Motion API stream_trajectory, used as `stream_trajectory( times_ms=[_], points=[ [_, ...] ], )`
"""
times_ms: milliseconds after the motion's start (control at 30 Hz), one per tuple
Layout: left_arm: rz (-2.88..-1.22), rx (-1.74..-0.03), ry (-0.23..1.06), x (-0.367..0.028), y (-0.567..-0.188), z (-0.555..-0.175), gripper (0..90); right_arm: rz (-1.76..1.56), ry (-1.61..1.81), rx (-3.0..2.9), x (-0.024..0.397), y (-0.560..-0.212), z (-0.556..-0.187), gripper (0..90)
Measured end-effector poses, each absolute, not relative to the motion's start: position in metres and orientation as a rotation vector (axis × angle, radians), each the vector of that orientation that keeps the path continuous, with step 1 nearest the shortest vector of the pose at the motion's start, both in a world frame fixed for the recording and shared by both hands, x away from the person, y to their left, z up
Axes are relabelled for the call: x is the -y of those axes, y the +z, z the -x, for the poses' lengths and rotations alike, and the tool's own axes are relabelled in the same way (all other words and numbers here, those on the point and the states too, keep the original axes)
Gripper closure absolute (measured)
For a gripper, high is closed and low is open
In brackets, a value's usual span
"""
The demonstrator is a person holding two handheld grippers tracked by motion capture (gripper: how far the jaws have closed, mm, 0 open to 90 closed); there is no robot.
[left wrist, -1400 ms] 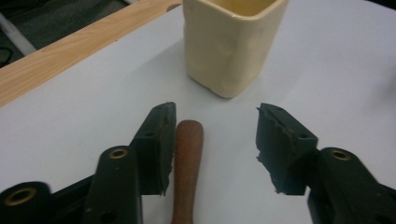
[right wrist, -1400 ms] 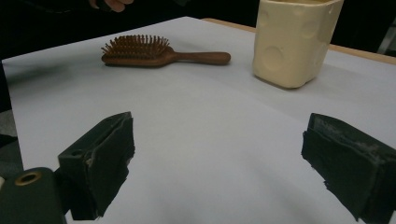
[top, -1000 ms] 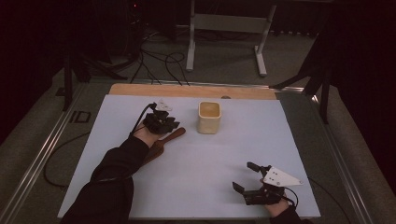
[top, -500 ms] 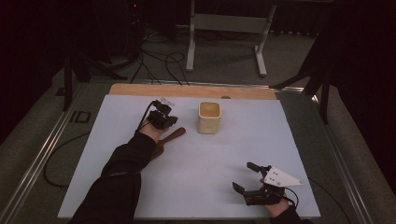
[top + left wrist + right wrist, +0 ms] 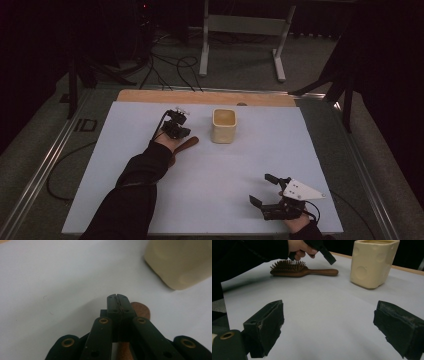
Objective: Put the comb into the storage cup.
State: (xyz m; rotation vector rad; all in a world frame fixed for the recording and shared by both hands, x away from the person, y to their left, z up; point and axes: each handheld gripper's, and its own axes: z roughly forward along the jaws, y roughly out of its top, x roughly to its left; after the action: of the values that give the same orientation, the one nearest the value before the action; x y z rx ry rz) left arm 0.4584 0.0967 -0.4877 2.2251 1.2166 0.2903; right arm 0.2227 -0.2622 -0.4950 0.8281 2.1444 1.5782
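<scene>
Right now your left gripper (image 5: 176, 125) hangs with its jaws pressed flat together and nothing between them, having just closed, just above the handle of the wooden hairbrush (image 5: 298, 269). The brush lies on the white table (image 5: 210, 185) bristles up, its handle end peeking out beneath and just right of the closed jaw tips in the left gripper view. The cream container (image 5: 224, 125) stands upright near the jaws, ahead and to their right. Your right gripper (image 5: 267, 190) rests low on the table, well apart from both, jaws spread wide and empty.
</scene>
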Motion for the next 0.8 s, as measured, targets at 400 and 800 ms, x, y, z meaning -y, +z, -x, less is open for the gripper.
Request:
stream_trajectory(
  times_ms=[400, 800],
  points=[
    [-2.312, -1.237, 0.222, -0.087, -0.495, -0.462, 90.0, -0.824, 1.584, -2.138, 0.263, -0.494, -0.222, 8.9],
    [-2.368, -1.155, 0.205, -0.071, -0.493, -0.446, 90.0, -0.827, 1.587, -2.135, 0.263, -0.493, -0.221, 9.0]
  ],
)
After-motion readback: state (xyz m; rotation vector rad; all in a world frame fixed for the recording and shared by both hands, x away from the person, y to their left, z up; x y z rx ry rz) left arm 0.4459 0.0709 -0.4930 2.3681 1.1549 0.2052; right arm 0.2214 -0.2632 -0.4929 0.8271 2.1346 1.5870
